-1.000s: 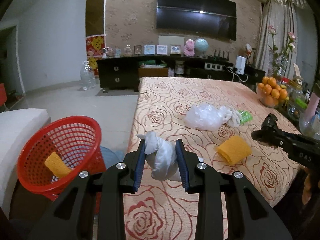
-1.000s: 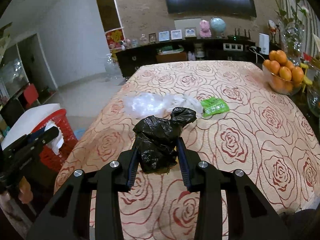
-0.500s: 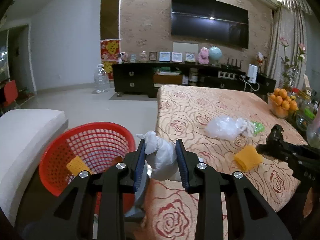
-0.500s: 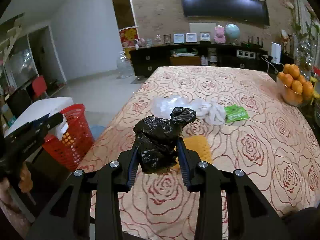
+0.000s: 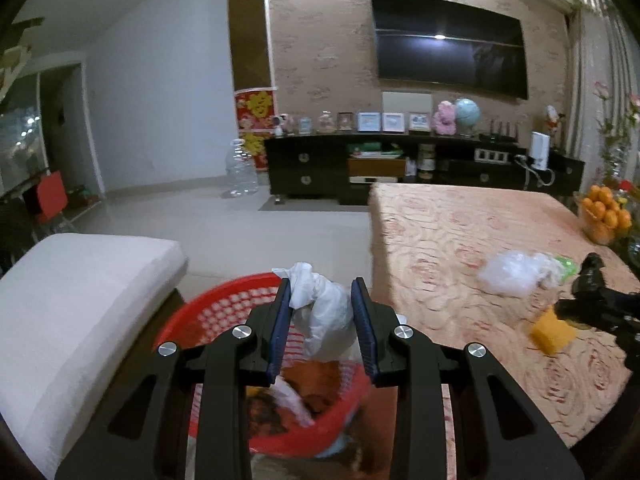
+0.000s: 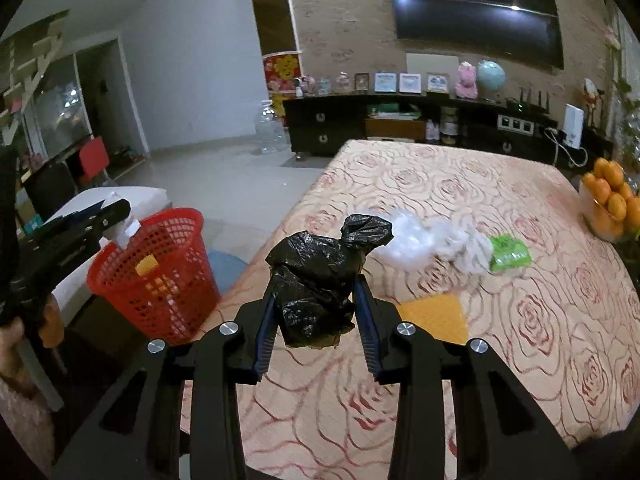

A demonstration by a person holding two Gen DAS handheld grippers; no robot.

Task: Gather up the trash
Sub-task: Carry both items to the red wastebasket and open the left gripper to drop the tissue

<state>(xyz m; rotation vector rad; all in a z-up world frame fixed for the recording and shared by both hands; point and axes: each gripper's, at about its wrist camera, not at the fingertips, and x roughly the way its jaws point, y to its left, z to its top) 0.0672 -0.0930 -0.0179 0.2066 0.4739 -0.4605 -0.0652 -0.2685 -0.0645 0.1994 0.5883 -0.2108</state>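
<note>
**Both grippers loaded, left one over the bin**

The left gripper (image 5: 322,312) is clamped on a knotted white bag (image 5: 324,312), the blue pads pressing its sides and the twisted knot poking up past the left fingertip. Directly below and just ahead of its fingers sits the red mesh basket (image 5: 224,300), whose rim shows between and to the left of the fingers; the bag hangs above the basket's opening and is not touching it. Inside the basket, beneath the gripper, lie blurred scraps, one pale and crumpled. To the left of this gripper is a white cushion (image 5: 84,292); to its right is the table edge with its rose-patterned cloth (image 5: 452,240).

The right gripper (image 6: 316,308) is closed around a crumpled black bag (image 6: 316,280), its tied neck leaning toward the right above the fingertips. The bag is held above the tablecloth. Just beyond the right finger, on the cloth, lies a yellow sponge (image 6: 434,316). Farther ahead and slightly right rest a clear plastic bag (image 6: 408,244), a white wad (image 6: 474,252) touching it, and a green wrapper (image 6: 510,254) just beside the wad. Well off to this gripper's left, beside the table on the floor, stands the red basket, with the left gripper and its white bag above the rim. A bowl of oranges (image 6: 612,200) sits at the far right edge of the table.
</note>
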